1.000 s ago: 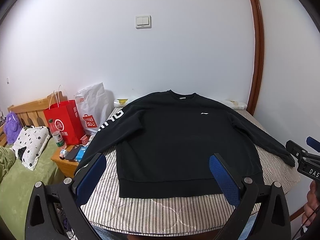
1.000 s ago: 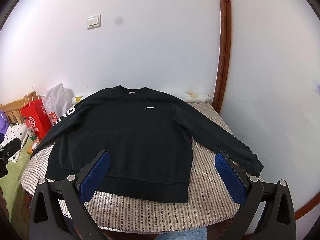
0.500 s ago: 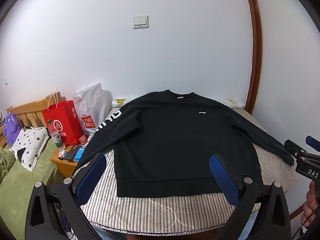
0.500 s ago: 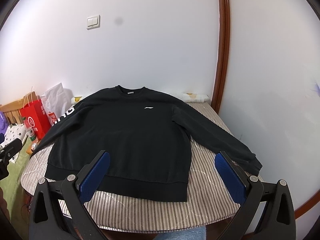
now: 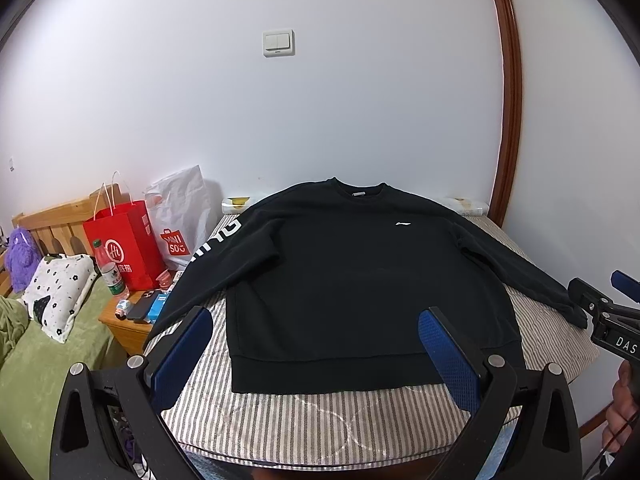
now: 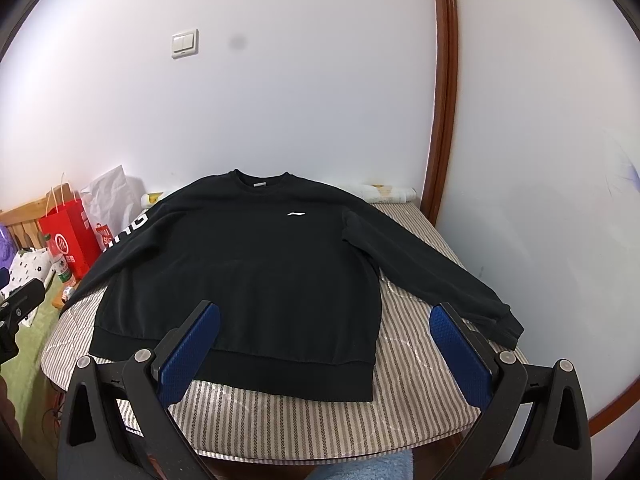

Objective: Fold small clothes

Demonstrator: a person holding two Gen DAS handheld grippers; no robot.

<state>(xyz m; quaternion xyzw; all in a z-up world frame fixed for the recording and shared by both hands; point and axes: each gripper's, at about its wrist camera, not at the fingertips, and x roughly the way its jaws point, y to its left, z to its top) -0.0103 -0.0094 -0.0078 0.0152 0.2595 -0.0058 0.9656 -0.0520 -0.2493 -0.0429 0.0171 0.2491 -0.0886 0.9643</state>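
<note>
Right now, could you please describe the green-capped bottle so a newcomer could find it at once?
Start at the striped mattress under the black sweatshirt; left of it is a low wooden bedside table. The clear plastic bottle stands there before the red paper bag, the only upright green-capped thing.

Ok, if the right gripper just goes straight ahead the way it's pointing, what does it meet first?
Probably the black sweatshirt: the right gripper, jaws open, points at its hem and lower right side on the striped mattress. Nothing shows in between, though depth is hard to judge.

1. Left gripper (image 5: pixel 316 344): black frame, blue textured pads (image 5: pixel 446 360), silver screws
2. Right gripper (image 6: pixel 326 346): same build; white "DAS" lettering at 3 o'clock in the left view
</note>
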